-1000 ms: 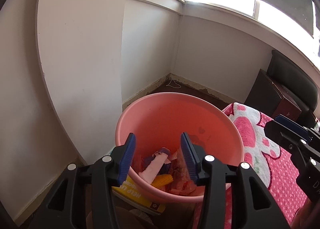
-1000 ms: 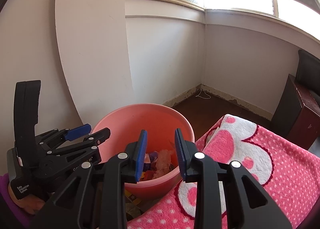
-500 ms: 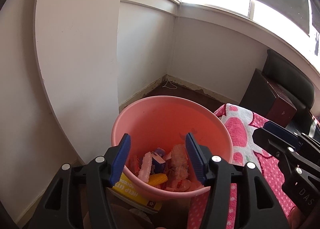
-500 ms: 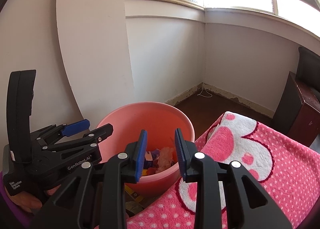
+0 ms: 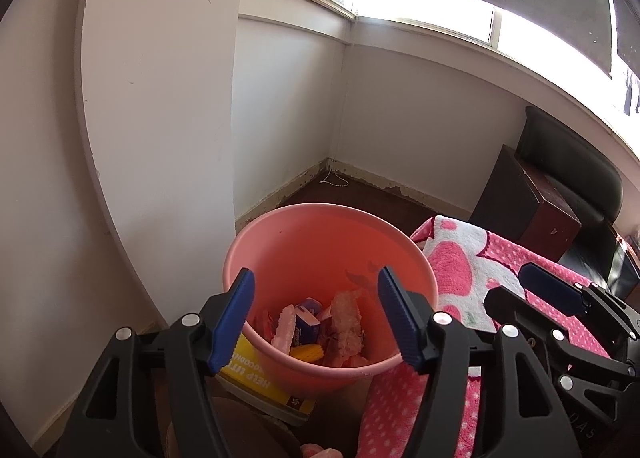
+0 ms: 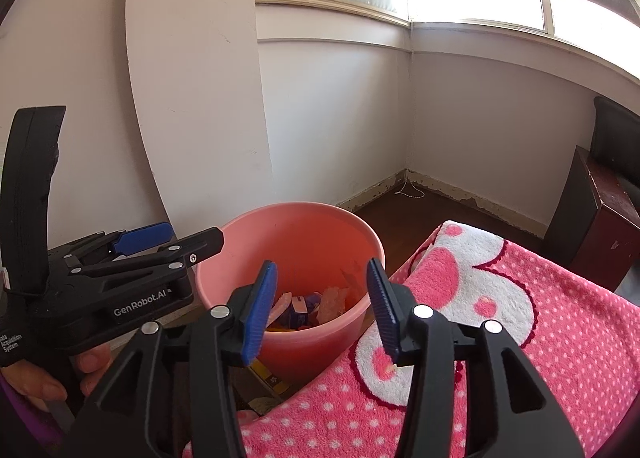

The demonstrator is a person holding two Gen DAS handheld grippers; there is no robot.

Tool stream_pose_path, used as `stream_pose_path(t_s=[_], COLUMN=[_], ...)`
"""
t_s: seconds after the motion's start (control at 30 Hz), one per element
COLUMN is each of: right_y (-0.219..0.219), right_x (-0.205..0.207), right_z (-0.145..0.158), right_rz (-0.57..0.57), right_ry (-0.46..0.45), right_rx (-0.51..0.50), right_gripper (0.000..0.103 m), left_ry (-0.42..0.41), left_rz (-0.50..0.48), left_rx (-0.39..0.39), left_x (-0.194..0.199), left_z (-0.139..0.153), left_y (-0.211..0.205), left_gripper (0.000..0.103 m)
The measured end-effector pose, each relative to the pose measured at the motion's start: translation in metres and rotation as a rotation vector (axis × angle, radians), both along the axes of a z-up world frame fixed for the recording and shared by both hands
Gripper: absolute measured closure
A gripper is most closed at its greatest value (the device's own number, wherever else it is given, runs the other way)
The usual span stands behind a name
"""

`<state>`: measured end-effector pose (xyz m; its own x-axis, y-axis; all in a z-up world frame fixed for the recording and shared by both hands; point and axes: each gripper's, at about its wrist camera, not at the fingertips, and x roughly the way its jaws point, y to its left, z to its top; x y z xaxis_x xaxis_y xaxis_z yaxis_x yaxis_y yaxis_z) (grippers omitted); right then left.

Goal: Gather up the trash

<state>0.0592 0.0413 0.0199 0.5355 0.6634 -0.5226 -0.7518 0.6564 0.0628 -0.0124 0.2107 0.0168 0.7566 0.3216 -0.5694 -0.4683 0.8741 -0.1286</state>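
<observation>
A pink bucket (image 5: 328,209) stands on the floor by the white wall, with trash (image 5: 320,328) lying in its bottom: crumpled pale wrappers, a small blue-and-white box and a yellow piece. My left gripper (image 5: 316,276) hovers above the bucket's near rim; its jaws are opening and nothing is between them. In the right wrist view the bucket (image 6: 288,209) and its trash (image 6: 308,304) show beyond my right gripper (image 6: 322,266), whose jaws are also opening around nothing. The left gripper (image 6: 160,238) appears there at the left, held in a hand.
A pink blanket (image 6: 520,318) with white patches and dots covers the surface right of the bucket. A yellow printed box (image 5: 256,378) lies under the bucket's near side. A dark wooden cabinet (image 5: 528,201) stands at the back right. Walls close in behind.
The left jaws have spread wider and pulled up and back from the bucket; a pale crumpled piece now lies among the trash. The right jaws went from narrow to wide.
</observation>
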Motion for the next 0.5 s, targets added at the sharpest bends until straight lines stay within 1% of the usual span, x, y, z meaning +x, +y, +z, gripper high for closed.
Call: stream_pose_path(t_s=[0.2,0.3,0.37,0.5], right_y=[-0.006,-0.010,-0.013,-0.018], right_x=[-0.009,-0.013,-0.016,-0.020], right_z=[0.001,0.002,0.003,0.004], right_rz=[0.010,0.009,0.003,-0.003], right_ry=[0.005,0.008,0.001,0.007], right_rx=[-0.012,-0.008,-0.004,0.005], right_gripper=[0.055,0.053,0.047,0.046], left_ry=[-0.012,-0.022,-0.028,-0.035], left_rz=[0.008,0.009,0.008,0.010], left_rx=[0.013,0.032,0.038,0.043], left_x=[-0.009,-0.012,-0.015,-0.022], left_z=[0.007,0.011,0.012,0.014], left_y=[-0.009,-0.016,-0.020,-0.025], left_gripper=[0.040,0.040,0.040,0.040])
